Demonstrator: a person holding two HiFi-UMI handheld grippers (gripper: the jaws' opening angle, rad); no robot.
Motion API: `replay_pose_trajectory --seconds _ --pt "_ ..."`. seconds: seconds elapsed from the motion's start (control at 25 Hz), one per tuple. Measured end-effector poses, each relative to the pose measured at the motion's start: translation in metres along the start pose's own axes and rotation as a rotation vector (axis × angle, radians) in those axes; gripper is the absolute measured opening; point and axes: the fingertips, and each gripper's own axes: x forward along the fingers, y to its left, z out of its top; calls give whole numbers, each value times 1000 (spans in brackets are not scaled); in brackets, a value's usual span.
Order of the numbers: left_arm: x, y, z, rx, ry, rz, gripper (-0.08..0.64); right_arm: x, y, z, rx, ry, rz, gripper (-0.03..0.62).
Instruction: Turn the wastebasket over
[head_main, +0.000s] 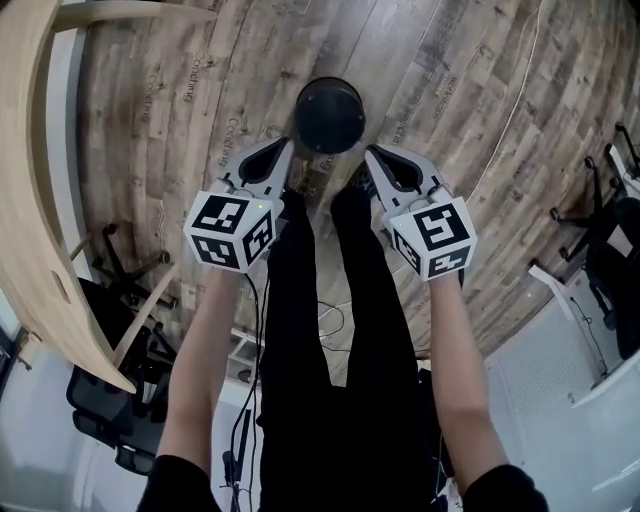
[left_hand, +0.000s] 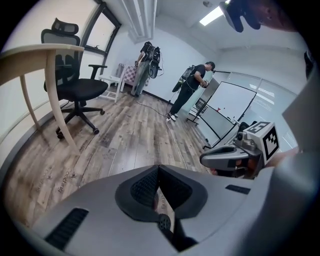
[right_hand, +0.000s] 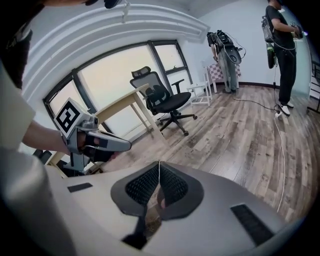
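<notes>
A black round wastebasket (head_main: 328, 114) stands on the wooden floor just ahead of the person's feet; from above I cannot tell which end faces up. My left gripper (head_main: 284, 151) is at its near left, jaws shut with nothing between them. My right gripper (head_main: 372, 156) is at its near right, also shut and empty. Neither touches the basket. In the left gripper view my shut left gripper (left_hand: 158, 169) points over bare floor, with the right gripper (left_hand: 231, 157) beside it. The right gripper view shows the shut right gripper (right_hand: 159, 167) and the left gripper (right_hand: 96, 142); the basket appears in neither.
A curved wooden desk (head_main: 28, 200) runs along the left, with a black office chair (left_hand: 75, 85) by it. The person's legs in black trousers (head_main: 330, 330) fill the middle. Two people (left_hand: 192, 85) and a whiteboard (left_hand: 234, 102) stand far off; a cable (right_hand: 280, 145) lies on the floor.
</notes>
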Motion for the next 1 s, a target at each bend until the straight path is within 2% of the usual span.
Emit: replay_pose_trajectory --seconds 0.24,0.36,0.84,1.0 --pt "27 28 -16 -21 -8 32 18 31 -21 -37 -17 67 -16 34" --pt "39 41 -30 -12 14 41 18 42 -28 -51 -14 92 -27 34" --pt "91 76 -67 2 88 -18 20 82 -76 -86 0 140 -107 35" --pt "105 84 -81 41 132 -43 25 97 -86 -105 26 164 -121 47"
